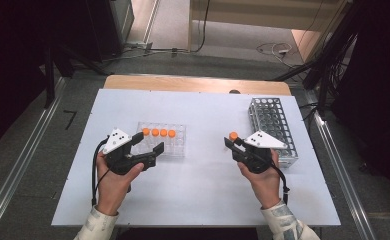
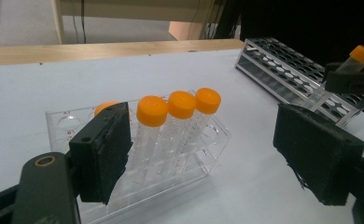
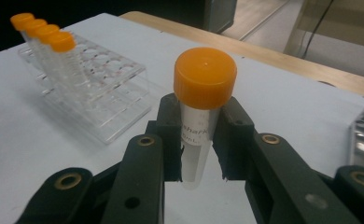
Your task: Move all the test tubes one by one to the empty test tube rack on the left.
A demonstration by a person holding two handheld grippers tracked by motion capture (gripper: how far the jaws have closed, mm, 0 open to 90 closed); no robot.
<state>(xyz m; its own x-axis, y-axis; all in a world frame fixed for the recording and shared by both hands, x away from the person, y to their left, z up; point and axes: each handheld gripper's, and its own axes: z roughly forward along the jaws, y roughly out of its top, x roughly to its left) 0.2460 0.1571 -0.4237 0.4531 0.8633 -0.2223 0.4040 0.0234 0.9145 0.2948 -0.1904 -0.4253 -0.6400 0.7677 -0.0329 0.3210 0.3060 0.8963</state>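
Tube transfer between two racks, one tube being carried upright in the right tongs.

Right gripper (image 3: 203, 154) is clamping an orange-capped tube (image 3: 202, 112) just under its cap, jaws pressed on both sides, so the tube is hanging vertical and, judging by that hold, ready for dropping straight into a hole of the metal rack (image 1: 275, 127) just beside it. Left gripper (image 2: 217, 154) is sitting with jaws wide apart and empty, facing the clear rack (image 2: 180, 158), where four capped tubes (image 2: 171, 116) are standing in a row, probably lining up for the next pick. Both racks are resting on the white table (image 1: 193, 190).
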